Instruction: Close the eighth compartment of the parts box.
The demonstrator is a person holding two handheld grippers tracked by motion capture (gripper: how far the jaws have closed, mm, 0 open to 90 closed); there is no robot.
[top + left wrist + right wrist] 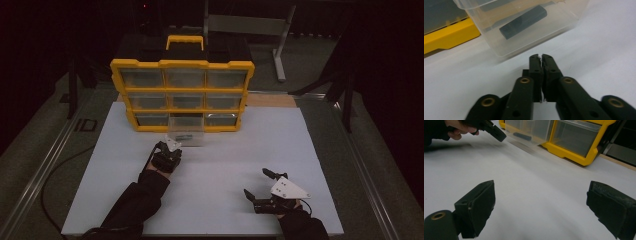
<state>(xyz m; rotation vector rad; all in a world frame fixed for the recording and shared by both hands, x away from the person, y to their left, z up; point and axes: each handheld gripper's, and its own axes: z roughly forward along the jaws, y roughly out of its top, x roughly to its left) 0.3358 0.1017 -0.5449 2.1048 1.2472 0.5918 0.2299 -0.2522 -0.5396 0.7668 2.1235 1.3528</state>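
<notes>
- High view: a yellow cabinet (pixel 182 95) of nine clear drawers stands at 12 o'clock on the white table (pixel 220 165).
- Its bottom middle drawer (pixel 187 132) is pulled out toward the person and juts over the table.
- The left gripper (pixel 170 146) sits at 7 o'clock of that drawer, just short of its front, with a dark sleeve (pixel 135 205) trailing to the bottom edge.
- The right gripper (pixel 260 184) lies at 5 o'clock on the table, well apart from the cabinet, its jaws spread and pointing left.
- Left gripper view: the left gripper (pixel 541 57) has its jaws pressed together with nothing between them; they meet tip to tip above bare table.
- The drawer (pixel 524 37) lies at 11 o'clock of the tips, near but not touching.
- Inside it rests a dark flat bar (pixel 522 22), lying at a slant.
- The cabinet's yellow frame (pixel 449 36) shows at 9 o'clock.
- Right gripper view: the right gripper (pixel 541 202) stands wide apart, holding nothing, with white table between the pads (pixel 482 206).
- At 11 o'clock a hand (pixel 459 130) holds the left gripper (pixel 497 133), its tip near the drawer (pixel 529 131).
- The cabinet (pixel 574 152) runs across 1 o'clock.
</notes>
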